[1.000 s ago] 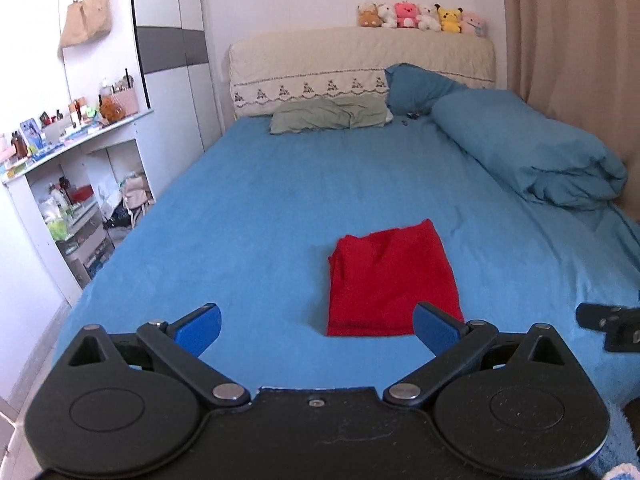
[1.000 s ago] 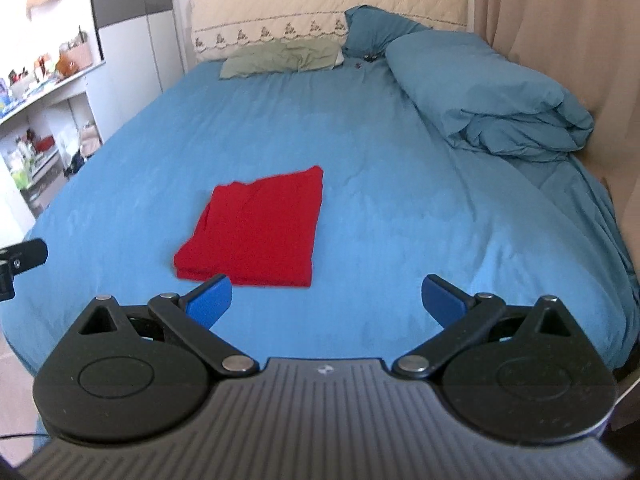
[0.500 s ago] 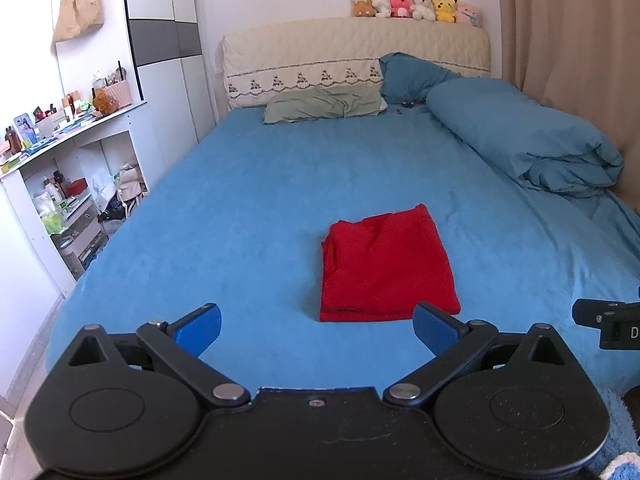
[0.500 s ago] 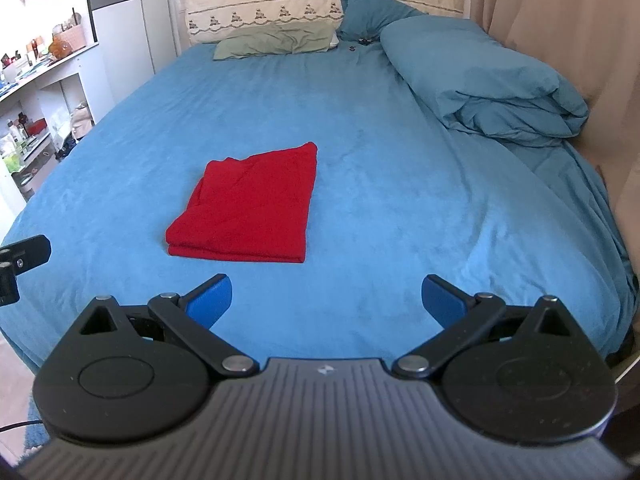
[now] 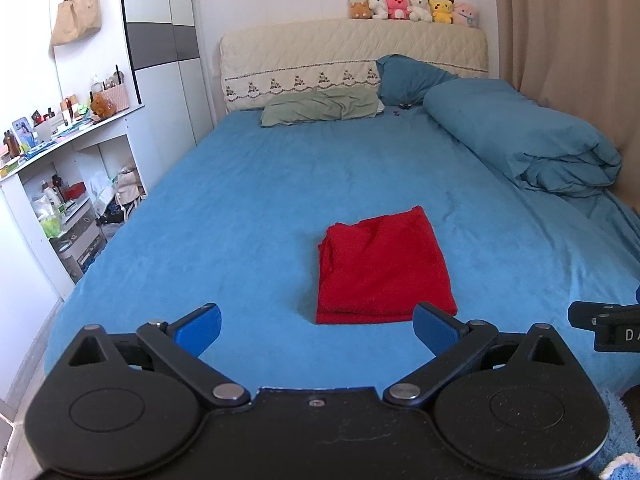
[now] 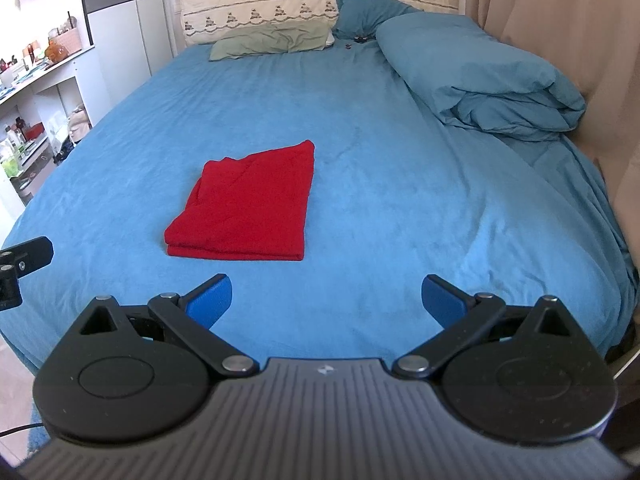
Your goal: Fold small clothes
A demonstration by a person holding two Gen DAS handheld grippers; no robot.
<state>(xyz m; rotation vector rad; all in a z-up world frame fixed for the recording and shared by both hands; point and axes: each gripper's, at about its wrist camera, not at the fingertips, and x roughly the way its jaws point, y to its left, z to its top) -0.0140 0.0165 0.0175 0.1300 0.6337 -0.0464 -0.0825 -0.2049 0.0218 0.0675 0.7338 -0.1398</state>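
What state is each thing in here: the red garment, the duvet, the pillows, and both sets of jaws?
Red garment: folded into a layered rectangle, flat on the bed, untouched.
Duvet: rolled up along the bed's right side.
Green pillow: lying flat at the headboard, rumpled.
Blue pillow: propped against the headboard.
Left gripper: jaws open, empty, short of the garment.
Right gripper: jaws open, empty, over bare sheet.
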